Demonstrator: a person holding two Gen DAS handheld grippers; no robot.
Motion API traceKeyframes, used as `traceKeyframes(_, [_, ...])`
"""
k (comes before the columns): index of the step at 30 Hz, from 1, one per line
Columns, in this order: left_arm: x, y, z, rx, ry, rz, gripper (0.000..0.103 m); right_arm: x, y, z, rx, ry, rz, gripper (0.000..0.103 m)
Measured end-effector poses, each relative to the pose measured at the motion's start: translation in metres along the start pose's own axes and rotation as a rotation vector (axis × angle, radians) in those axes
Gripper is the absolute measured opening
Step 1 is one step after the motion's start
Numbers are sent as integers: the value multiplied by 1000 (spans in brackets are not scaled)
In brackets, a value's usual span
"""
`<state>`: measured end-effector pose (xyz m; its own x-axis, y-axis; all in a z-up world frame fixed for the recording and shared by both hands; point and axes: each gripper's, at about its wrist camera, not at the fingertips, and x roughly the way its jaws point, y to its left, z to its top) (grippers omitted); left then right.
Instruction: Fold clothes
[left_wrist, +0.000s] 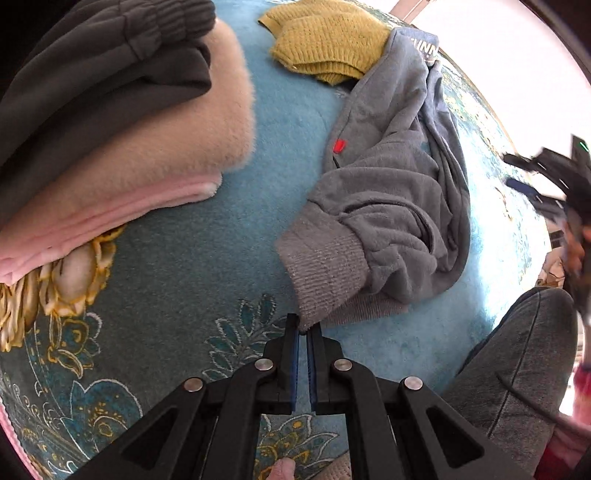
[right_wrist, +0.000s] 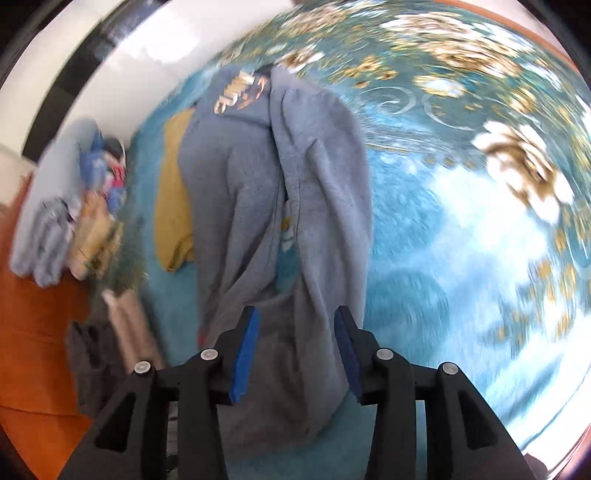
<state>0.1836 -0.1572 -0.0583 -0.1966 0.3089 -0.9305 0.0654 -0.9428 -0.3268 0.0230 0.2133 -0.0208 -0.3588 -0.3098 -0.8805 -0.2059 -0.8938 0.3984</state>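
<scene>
A grey-blue sweatshirt (left_wrist: 391, 192) lies crumpled on the teal patterned carpet (left_wrist: 177, 266). My left gripper (left_wrist: 303, 326) is shut on the corner of its ribbed hem (left_wrist: 325, 273). In the right wrist view, which is blurred by motion, the same sweatshirt (right_wrist: 266, 206) stretches away from the camera. My right gripper (right_wrist: 295, 321) is open and hovers over its near end, holding nothing. The right gripper also shows, blurred, at the edge of the left wrist view (left_wrist: 554, 173).
A stack of folded clothes, dark grey on beige and pink (left_wrist: 110, 122), lies to the left. A mustard knit garment (left_wrist: 328, 37) lies beyond the sweatshirt, and shows beside it in the right wrist view (right_wrist: 173, 192). A person's grey-clad knee (left_wrist: 517, 362) is at the right.
</scene>
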Motion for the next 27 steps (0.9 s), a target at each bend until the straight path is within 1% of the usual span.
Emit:
traceKeyframes(4, [-1,2,-2,-10,5,-4,4,59,14,32,-84,69,-81,44])
traceKeyframes(8, [-4,6,-5,-29,11,-6,4,99,21,51,-125,108,-166,44])
traceKeyframes(12, [-6,6,-5,-31,18,-2,4,125,36,65,-186,106,-226,44])
traceKeyframes(14, [-6,5,-4,-24,20,3,4,135,36,67,-216,117,-283,44])
traceKeyframes(16, [-6,3,-4,-19,23,9,4,142,27,69,-180,146,-287,43])
traceKeyframes(18, [-6,2,-3,-15,24,13,4,138,16,72,-124,143,-277,10])
traceKeyframes(19, [-6,1,-2,-12,21,14,4,135,10,73,-95,141,-267,9])
traceKeyframes(21, [-8,-2,0,-5,9,14,4,119,-8,80,-4,132,-148,7])
traceKeyframes(24, [-14,-8,5,9,-20,1,4,76,-35,95,101,35,-31,7])
traceKeyframes(27, [-21,-19,10,37,-51,-36,4,9,-77,97,186,-140,19,6])
